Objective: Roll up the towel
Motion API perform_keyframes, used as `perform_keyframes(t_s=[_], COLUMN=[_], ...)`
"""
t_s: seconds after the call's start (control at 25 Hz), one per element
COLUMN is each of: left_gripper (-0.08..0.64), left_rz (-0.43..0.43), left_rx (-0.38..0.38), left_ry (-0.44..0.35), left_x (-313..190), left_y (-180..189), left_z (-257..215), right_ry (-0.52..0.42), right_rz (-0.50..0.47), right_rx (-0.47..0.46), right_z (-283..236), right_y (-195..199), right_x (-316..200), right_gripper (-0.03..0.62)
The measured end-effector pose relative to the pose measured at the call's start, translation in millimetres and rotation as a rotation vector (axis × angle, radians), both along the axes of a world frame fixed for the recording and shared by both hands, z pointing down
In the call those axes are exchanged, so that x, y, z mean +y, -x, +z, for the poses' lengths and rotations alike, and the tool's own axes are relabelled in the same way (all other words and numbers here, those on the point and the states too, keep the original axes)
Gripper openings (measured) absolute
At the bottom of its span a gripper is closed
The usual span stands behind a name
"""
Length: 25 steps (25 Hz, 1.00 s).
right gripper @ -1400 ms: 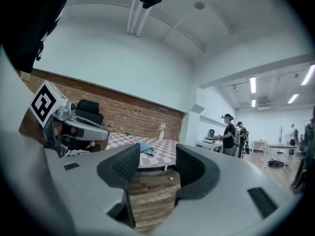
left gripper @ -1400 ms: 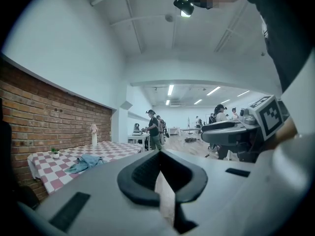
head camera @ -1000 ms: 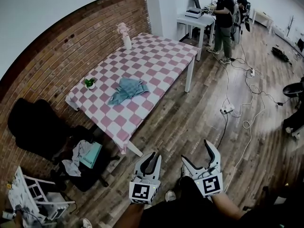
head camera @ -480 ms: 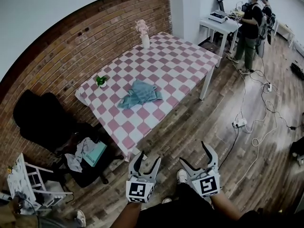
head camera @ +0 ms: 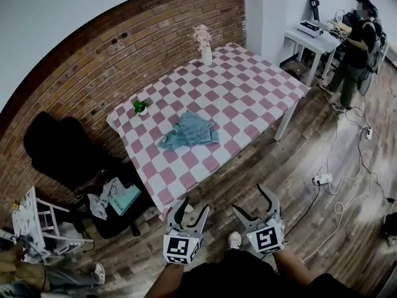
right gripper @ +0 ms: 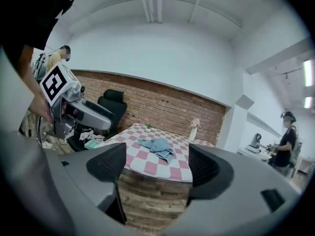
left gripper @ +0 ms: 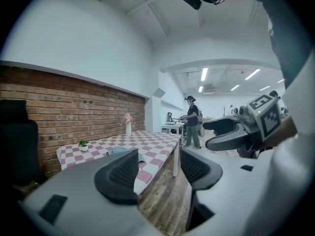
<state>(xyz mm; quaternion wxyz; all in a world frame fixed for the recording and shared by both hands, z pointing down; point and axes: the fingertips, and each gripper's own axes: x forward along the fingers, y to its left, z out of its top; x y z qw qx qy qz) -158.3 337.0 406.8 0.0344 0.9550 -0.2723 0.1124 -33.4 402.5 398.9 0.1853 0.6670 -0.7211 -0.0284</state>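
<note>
Since a second before, the left gripper (head camera: 192, 207) and the right gripper (head camera: 250, 198) had come closer to the checked table (head camera: 248, 85), which now filled more of the middle of the head view. The left one's jaws had gone from nearly together to plainly spread. They stood apart with nothing between them, and its own view showed only the wooden floor (head camera: 310, 160) and the table's near corner through the gap. The right gripper was likewise spread wide and empty, with floor and the table's edge showing through its gap. Both were held low, side by side and short of the table, not touching it.

The towel (head camera: 189, 131), blue-grey and crumpled in a loose heap, lay on the pink-and-white checked cloth, roughly midway across the table and somewhat nearer its near end. It was well apart from both grippers. A small potted plant (head camera: 141, 107) stood near the table's wall-side edge, to the left of the towel. A white vase (head camera: 205, 53) with pale pink flowers stood at the far end by the brick wall (head camera: 124, 42). A black chair (head camera: 53, 151) sat against the wall left of the table. At the far right a person (head camera: 358, 48) stood at a small white table (head camera: 313, 33), and cables (head camera: 338, 185) trailed over the floor
</note>
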Motion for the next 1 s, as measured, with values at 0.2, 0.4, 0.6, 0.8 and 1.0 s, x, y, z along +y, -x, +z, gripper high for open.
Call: perform_keyframes(t_s=[0.2, 0.4, 0.6, 0.8, 1.0], left_gripper=[0.261, 0.261, 0.261, 0.262, 0.295], left_rz=[-0.078, -0.120, -0.149, -0.192, -0.224], left_rx=[-0.010, -0.027, -0.025, -0.002, -0.018], left_ry=[0.007, 0.017, 0.042, 0.074, 0.060], left_x=[-16, -32, -54, -92, -135], left_y=[-9, -8, -11, -14, -20], left_z=[-1, 7, 18, 25, 29], right_ry=[0.015, 0.011, 0.053, 0.074, 0.074], right_rz=[-0.071, -0.111, -0.129, -0.164, -0.190], right_rx=[-0.047, -0.052, -0.054, -0.027, -0.008], right_z=[2, 10, 18, 27, 32], right_y=[-17, -22, -27, -30, -38], right_x=[-25, -47, -72, -109, -156], right_gripper=[0.393, 0.383, 0.374, 0.374, 0.374])
